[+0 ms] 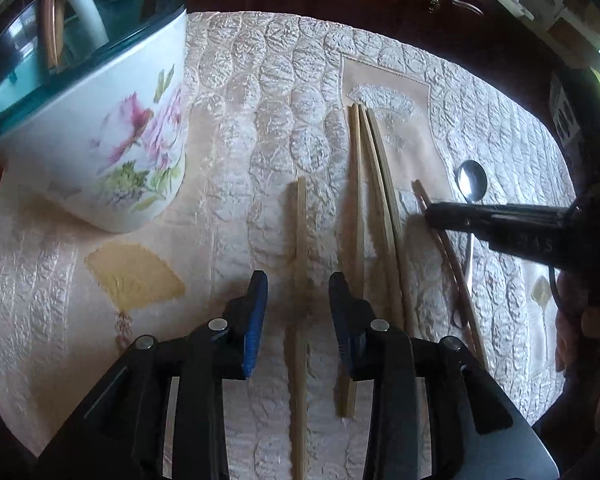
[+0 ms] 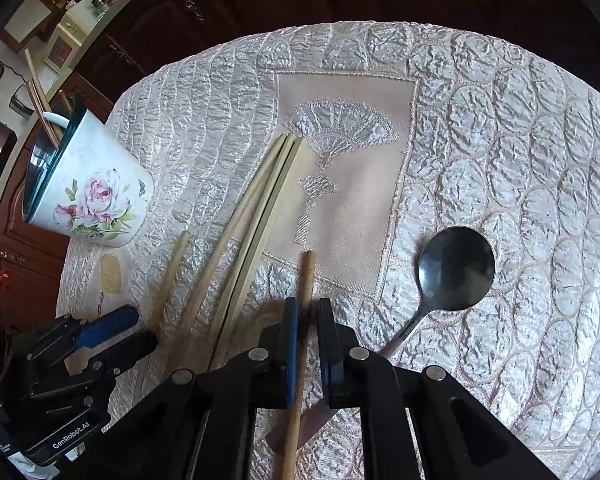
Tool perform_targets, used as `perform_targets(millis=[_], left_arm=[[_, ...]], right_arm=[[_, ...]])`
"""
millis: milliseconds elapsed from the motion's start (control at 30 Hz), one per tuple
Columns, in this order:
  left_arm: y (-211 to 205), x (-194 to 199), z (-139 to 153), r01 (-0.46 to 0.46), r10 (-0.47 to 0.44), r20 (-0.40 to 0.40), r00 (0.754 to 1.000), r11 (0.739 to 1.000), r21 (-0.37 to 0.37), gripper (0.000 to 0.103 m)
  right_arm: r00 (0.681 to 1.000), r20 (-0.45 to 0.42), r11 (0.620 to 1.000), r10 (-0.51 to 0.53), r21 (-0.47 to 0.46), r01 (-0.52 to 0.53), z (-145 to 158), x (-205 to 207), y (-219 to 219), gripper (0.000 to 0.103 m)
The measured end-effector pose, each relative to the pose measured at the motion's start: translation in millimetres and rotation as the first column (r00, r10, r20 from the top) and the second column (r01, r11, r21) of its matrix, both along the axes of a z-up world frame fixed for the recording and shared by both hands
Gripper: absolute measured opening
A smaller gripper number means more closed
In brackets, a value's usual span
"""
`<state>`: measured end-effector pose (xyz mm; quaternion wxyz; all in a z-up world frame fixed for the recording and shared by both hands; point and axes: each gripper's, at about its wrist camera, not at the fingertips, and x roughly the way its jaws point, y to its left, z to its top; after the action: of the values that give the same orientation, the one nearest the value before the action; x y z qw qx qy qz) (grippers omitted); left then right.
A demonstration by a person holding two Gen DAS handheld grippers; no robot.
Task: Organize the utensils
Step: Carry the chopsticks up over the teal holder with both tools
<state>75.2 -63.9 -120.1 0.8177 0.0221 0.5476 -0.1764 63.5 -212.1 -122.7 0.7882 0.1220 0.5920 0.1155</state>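
Hiding spoon (image 2: 456, 268) handle: R claw (image 2: 308, 340).

White bowl (image 1: 112, 140): pink roses, teal rim. Cream quilted tablecloth (image 2: 500, 140), fan motifs. Pale chopsticks (image 1: 356, 184).

Hidden, cropped and blurred parts of the table scene

In the left wrist view, the floral bowl (image 1: 100, 128) runs off the top-left corner, so the upper ends of the utensils standing in it are cut off. The loose chopstick (image 1: 298, 320) leaves the bottom edge. The right gripper (image 1: 430, 216) covers part of the reddish chopstick (image 1: 452, 260) and the metal spoon (image 1: 471, 180), whose handle is mostly hidden. In the right wrist view, that chopstick looks motion-blurred near the pads, and the left gripper (image 2: 140, 328) is cropped at the left.
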Motion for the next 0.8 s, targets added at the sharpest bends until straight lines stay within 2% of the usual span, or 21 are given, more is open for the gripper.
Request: perform_targets(millis=[100,200,233,267,333,400,500,633,800], left_arm=[[-10,15,-2,-0.001,0.000,0.028,1.000,0.999,0.037,0.031],[-19,26,-12,0.002,-0.003,0.014,1.000,0.998,0.061,0.030],[-21,27,-14,0.005,-0.006,0.017,1.000,0.998,0.066,0.026],[-22,28,-13,0.014,-0.016,0.024,1.000,0.998,0.060,0.008],[-21,30,-12,0.024,-0.024,0.002,1.000,0.999,0.027,0.004],[-14,29,-1,0.024,-0.024,0.001,1.000,0.999,-0.028,0.004],[-4,21,25,0.027,-0.024,0.038,0.999,0.997,-0.067,0.004],[8,2,56,0.042,-0.032,0.096,0.995,0.994,-0.096,0.004],[19,-22,90,0.050,-0.032,0.171,0.985,0.994,-0.099,0.004]], right_arm=[[1.000,-0.011,1.000,0.001,0.013,-0.001,-2,3,-4,0.008],[1.000,0.006,0.999,0.008,0.032,-0.008,-5,4,-4,0.008],[1.000,0.014,0.999,0.014,0.030,-0.015,-5,5,-4,0.006],[1.000,0.021,1.000,0.017,0.024,-0.018,-4,5,-4,0.006],[0.999,0.045,0.999,0.019,0.038,-0.021,4,2,-5,0.006],[0.996,0.088,0.998,0.022,0.051,-0.027,20,-3,-9,0.006],[0.989,0.145,0.996,0.022,0.078,-0.034,46,-10,-12,0.005],[0.979,0.201,0.995,0.030,0.092,-0.049,76,-21,-15,0.005],[0.959,0.278,0.994,0.051,0.075,-0.075,118,-49,-6,0.005]])
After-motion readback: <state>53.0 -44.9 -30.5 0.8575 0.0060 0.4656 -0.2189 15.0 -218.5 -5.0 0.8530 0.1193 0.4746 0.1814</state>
